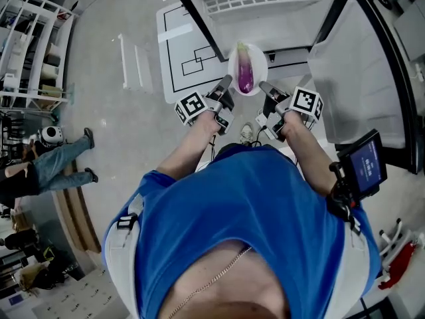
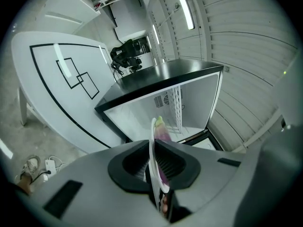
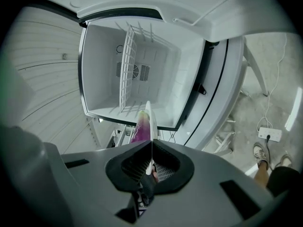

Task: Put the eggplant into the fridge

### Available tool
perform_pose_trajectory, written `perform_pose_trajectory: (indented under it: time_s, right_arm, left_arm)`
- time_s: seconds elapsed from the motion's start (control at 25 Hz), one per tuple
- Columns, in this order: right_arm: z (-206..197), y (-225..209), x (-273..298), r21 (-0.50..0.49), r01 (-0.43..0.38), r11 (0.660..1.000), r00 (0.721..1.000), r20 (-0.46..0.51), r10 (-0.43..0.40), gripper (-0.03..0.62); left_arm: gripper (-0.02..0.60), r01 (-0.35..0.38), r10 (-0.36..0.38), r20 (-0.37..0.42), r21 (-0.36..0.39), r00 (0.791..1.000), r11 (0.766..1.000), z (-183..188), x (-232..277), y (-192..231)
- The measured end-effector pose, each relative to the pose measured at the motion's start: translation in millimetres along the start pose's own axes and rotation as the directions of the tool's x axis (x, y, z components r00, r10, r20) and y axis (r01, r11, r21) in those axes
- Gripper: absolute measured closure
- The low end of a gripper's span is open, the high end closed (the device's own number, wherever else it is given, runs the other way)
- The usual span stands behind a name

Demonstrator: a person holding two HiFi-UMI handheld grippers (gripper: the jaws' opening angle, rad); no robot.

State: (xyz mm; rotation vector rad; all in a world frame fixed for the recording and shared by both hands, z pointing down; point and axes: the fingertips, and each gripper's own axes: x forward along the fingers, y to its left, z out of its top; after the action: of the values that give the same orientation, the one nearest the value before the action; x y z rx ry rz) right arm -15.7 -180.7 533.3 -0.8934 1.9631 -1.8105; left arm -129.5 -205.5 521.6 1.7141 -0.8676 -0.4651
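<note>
The eggplant [image 1: 245,72] lies along the middle of a white plate [image 1: 260,60]. Its long axis runs from the near rim to the far rim, and its green stem end points straight at the open fridge [image 1: 265,18] ahead. It sits between the two hands, equally near each. The left gripper [image 1: 227,82] has its fingers clenched on the plate's left rim, and the right gripper [image 1: 264,86] has its fingers clenched on the right rim. As I judge it, the coming move is a level push forward along that axis, in over the fridge floor beside the wire shelf [image 3: 127,70].
</note>
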Motion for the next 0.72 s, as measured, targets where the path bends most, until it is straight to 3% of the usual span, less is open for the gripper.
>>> perform_pose_trajectory:
  time_s: [0.32, 0.52, 0.72]
  right_arm:
    - [4.9, 11.5, 5.3, 0.021, 0.013, 1.000, 0.999, 0.029, -0.014, 0.583]
    - [22.7, -21.7, -9.7, 0.045, 0.021, 0.999, 0.997, 0.075, -0.024, 0.583]
    - [35.1, -8.4, -7.3, 0.056, 0.031, 0.998, 0.992, 0.117, -0.037, 0.583]
  left_arm:
    - [0.554, 0.023, -0.023, 0.024, -0.004, 0.999, 1.000, 14.2, -5.7, -11.0]
    - [0.552, 0.034, -0.034, 0.011, 0.001, 0.999, 0.999, -14.2, 1.0, 1.6]
    - [0.554, 0.025, -0.025, -0.004, -0.022, 1.000, 0.999, -16.6, -19.2, -6.4]
